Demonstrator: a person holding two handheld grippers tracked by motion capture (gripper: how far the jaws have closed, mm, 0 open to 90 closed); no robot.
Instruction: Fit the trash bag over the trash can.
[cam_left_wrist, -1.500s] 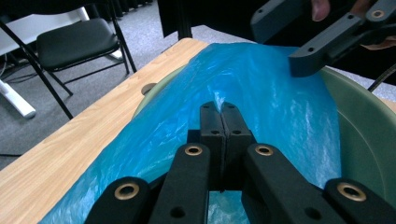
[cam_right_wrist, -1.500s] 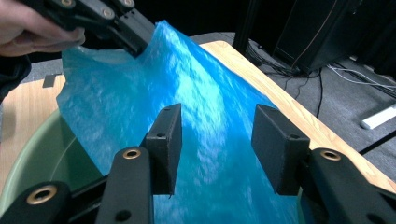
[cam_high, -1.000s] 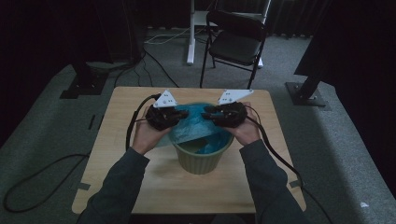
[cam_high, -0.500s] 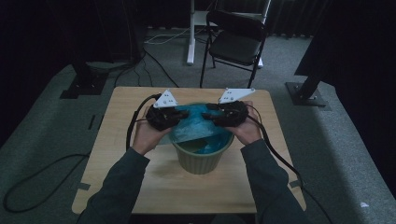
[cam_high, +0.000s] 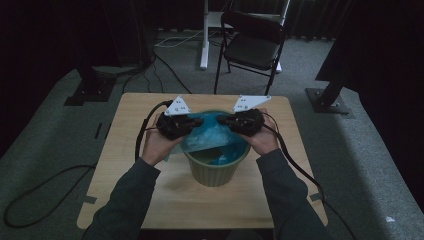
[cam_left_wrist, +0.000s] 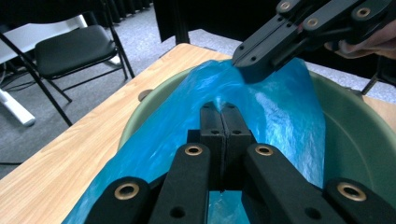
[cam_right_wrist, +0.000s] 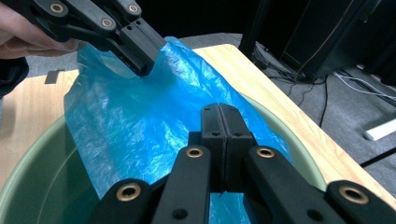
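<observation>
Blue plastic bag: draped over and into the green bucket at the middle of the counter, its upper edge held up between the two tools.

Left hand-held gripper: jaws pressed together, pinching a fold of the blue film at its tips. From above it sits at the near-left rim of the bucket, in the same spot as a second ago.

Right hand-held gripper: jaws have just been closing and now stand pressed together on the bag's film. From above it sits at the right rim, tips facing the left one across the bucket's mouth.

Gap between the tools: small, their tips near each other over the bag, not touching.

Change from before: both hands lie where they lay a second ago; the bag's bunched shape over the rim looks the same, and the bucket has not shifted on the counter.

Bag in the gripper views: stretched as a crinkled sheet from one tool's tips to the other's, running down inside the green wall.

Bucket: upright, round, standing slightly toward the person's side of the counter.

Cables: trailing from each tool, off the counter's edges to the floor.

Beyond the counter: a black folding chair stands well apart on the grey carpet.
</observation>
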